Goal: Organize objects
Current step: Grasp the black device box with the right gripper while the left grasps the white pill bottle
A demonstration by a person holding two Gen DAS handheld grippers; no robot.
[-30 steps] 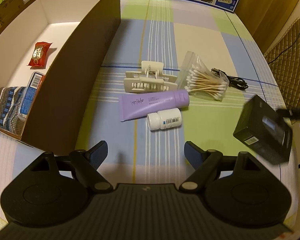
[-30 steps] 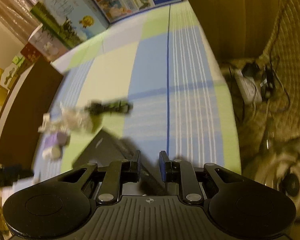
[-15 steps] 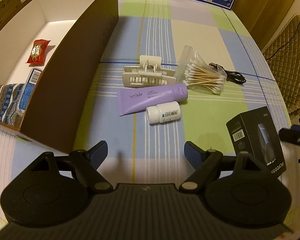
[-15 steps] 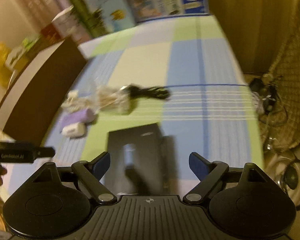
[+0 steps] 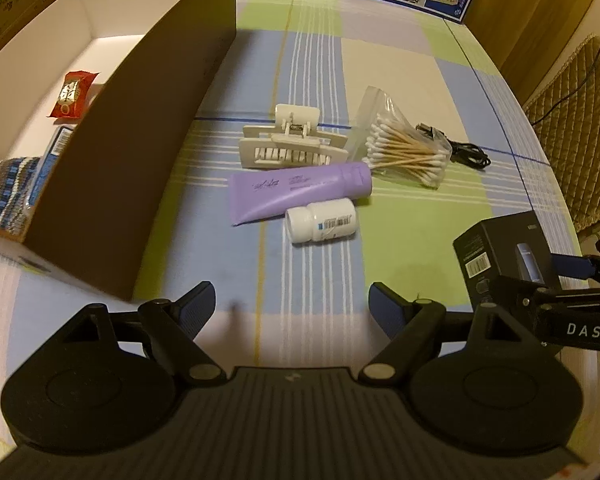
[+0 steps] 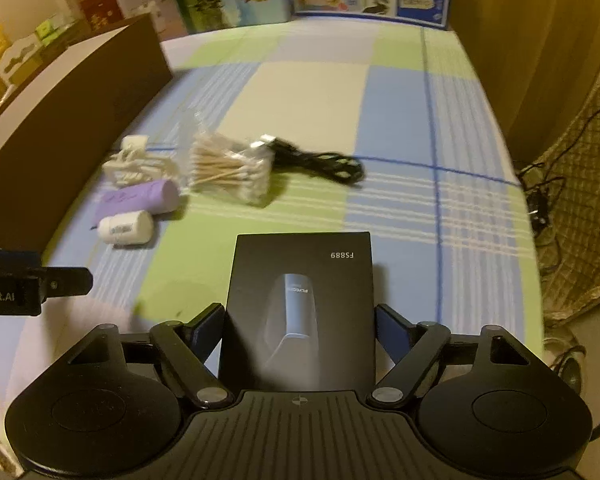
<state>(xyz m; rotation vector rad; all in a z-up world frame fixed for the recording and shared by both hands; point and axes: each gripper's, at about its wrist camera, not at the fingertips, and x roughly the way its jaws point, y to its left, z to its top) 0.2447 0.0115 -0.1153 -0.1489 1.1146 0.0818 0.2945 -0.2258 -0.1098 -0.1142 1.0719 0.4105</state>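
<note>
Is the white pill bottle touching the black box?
Apart. The right wrist view shows bare green cloth between the pill bottle and the black box.

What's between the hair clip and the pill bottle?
The purple tube, lying flat between hair clip and pill bottle, touching the bottle. Clearest in the left wrist view.

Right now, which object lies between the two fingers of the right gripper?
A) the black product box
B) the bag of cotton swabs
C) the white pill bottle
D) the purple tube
A: in the right wrist view the black product box sits between the fingers of the right gripper, while the white pill bottle, bag of cotton swabs and purple tube lie farther away on the cloth.
</note>
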